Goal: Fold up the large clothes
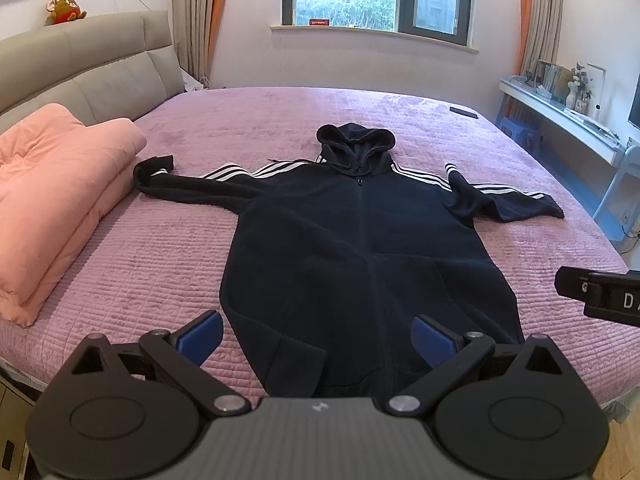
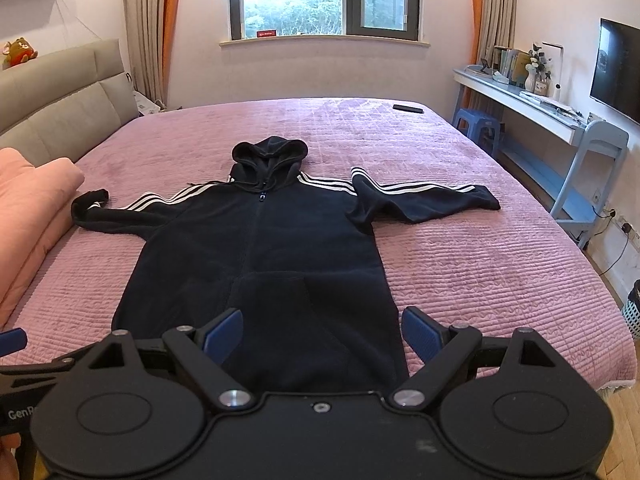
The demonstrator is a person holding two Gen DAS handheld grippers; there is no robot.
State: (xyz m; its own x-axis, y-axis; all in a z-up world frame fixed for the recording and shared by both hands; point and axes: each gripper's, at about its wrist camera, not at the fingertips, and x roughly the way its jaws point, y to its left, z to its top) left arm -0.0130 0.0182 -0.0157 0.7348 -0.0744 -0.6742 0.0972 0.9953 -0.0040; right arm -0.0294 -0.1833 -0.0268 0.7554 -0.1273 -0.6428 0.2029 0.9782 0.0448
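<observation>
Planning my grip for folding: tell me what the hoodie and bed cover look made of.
Hoodie: looks like thick fleece, matte and fuzzy, dark navy, with smooth white stripes on the sleeves. Cover: apparently quilted plush fabric, pink-purple, stitched in ridged rows, with a soft velvety sheen farther back.

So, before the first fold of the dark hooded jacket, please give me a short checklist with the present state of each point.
1. Left tongs open: ok.
2. Right tongs open: ok.
3. Hooded jacket lies spread, zipper side up: ok.
4. Sleeves flat: not ok; the left sleeve cuff is curled, the right sleeve is bunched near the shoulder.
5. Bedspread beside the jacket free for folding: ok.
6. Hem flat: cannot tell.
</observation>
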